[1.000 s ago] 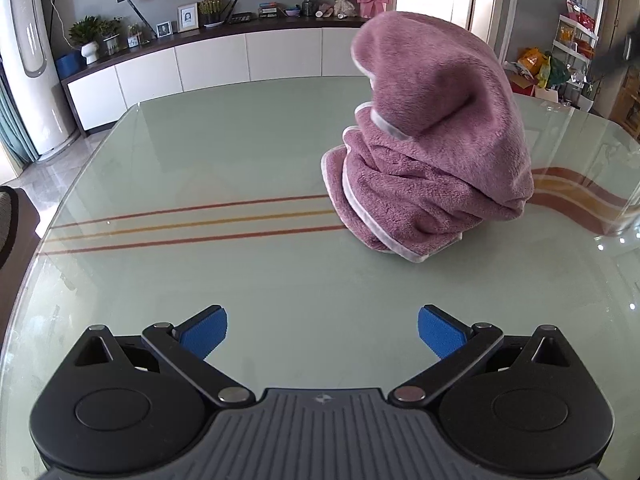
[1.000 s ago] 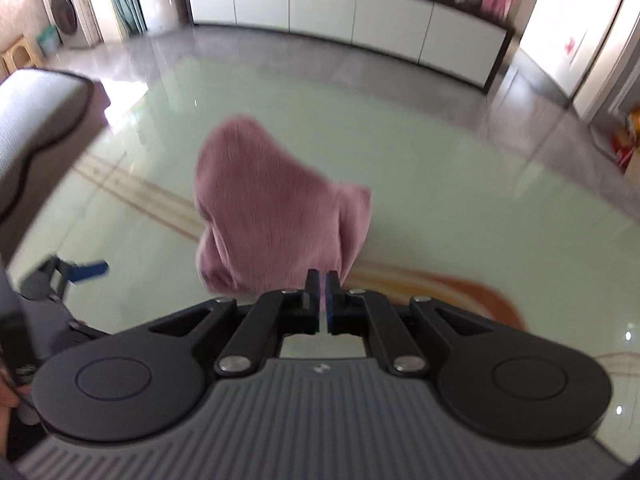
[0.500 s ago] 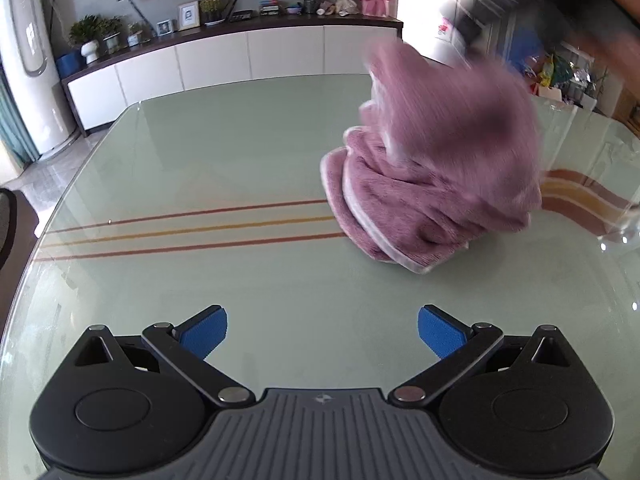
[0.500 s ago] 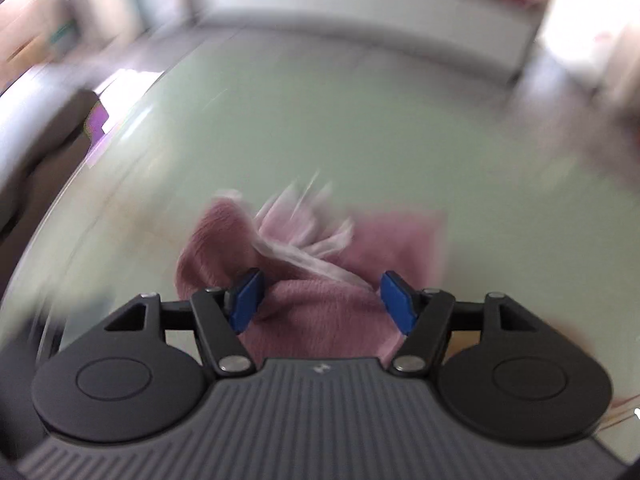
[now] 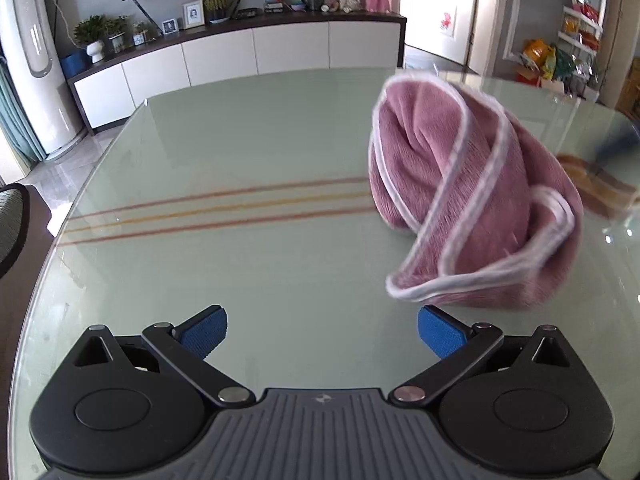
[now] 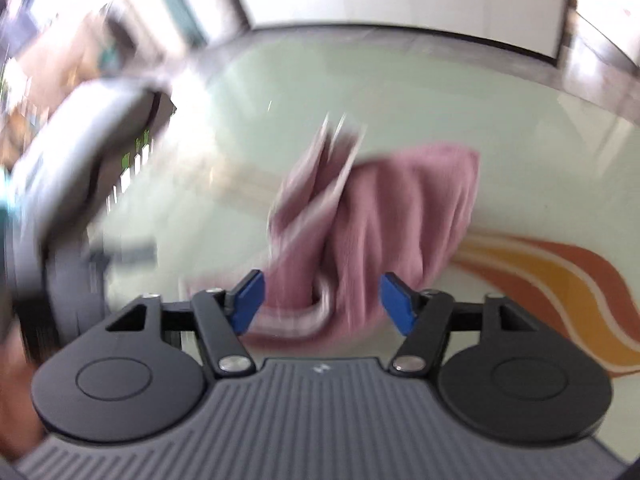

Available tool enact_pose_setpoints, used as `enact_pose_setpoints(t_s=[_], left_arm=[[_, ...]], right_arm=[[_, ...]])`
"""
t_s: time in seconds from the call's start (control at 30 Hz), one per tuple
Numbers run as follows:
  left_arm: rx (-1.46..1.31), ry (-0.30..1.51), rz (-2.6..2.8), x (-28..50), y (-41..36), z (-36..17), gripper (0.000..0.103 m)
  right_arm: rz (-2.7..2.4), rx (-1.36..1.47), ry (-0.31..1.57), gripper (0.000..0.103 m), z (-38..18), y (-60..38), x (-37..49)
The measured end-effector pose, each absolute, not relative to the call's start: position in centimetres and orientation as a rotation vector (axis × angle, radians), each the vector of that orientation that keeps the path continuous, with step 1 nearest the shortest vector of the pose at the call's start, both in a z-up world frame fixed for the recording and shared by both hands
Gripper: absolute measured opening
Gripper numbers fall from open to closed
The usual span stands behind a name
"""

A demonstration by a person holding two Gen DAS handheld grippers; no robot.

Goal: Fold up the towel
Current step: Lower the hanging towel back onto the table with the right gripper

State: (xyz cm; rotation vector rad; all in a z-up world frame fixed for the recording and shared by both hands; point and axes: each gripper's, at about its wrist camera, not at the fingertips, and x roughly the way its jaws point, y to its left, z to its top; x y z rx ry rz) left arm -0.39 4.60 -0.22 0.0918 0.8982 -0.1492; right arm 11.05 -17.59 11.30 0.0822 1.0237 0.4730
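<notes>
One table [image 5: 280, 152] w/ glass top is filling both views. One pink towel [image 5: 472, 208] is sitting crumpled at frame right, mid-height. Left gripper [image 5: 322, 330] is hovering low at bottom centre, jaws wide apart, empty. Right gripper [image 6: 320, 304], blurred, is pointing down at towel [image 6: 384, 216], jaws wide, gripping nothing.

**No words to read**

There are no words, numbers or brand names that can be read in either view. The left gripper [image 5: 322, 332] has a tiny pale mark on its grey ribbed body, but it is too small to make out. The right gripper [image 6: 321, 303] has the same kind of mark, and it is blurry too. The packets on the shelf [image 5: 581, 26] far off are too small to read.
</notes>
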Motion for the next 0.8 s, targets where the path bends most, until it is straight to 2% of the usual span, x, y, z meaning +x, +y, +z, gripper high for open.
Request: enact_pose_setpoints(t_s=[0.03,0.07,0.1,0.33,0.53,0.67,0.77,0.8], left_arm=[[0.096,0.901,-0.164,-0.6,4.5,-0.3,0.102],[0.097,0.900,-0.166,-0.5,4.6,-0.2,0.102],[0.106,0.894,-0.168,-0.5,4.7,-0.1,0.103],[0.072,0.880,-0.214,-0.2,5.1,0.3,0.102],[0.069,0.859,-0.267,-1.1,5.1,0.2,0.102],[0.068,0.857,-0.266,-1.1,5.1,0.1,0.102],[0.067,0.856,-0.263,-1.1,5.0,0.0,0.102],[0.067,0.856,-0.262,-1.1,4.9,0.1,0.102]], right_arm=[[0.446,0.110,1.025,0.042,11.3,-17.5,12.3],[0.409,0.116,1.042,0.028,11.0,-16.9,13.6],[0.370,0.118,1.062,0.021,10.7,-16.3,14.8],[0.317,0.135,1.097,0.020,10.5,-13.5,19.0],[0.319,0.090,1.097,0.020,9.7,-13.4,19.0],[0.305,0.045,1.118,0.013,9.3,-12.8,18.9],[0.296,0.003,1.130,0.013,9.1,-12.0,18.7],[0.294,-0.005,1.133,0.007,9.1,-12.2,18.5]])
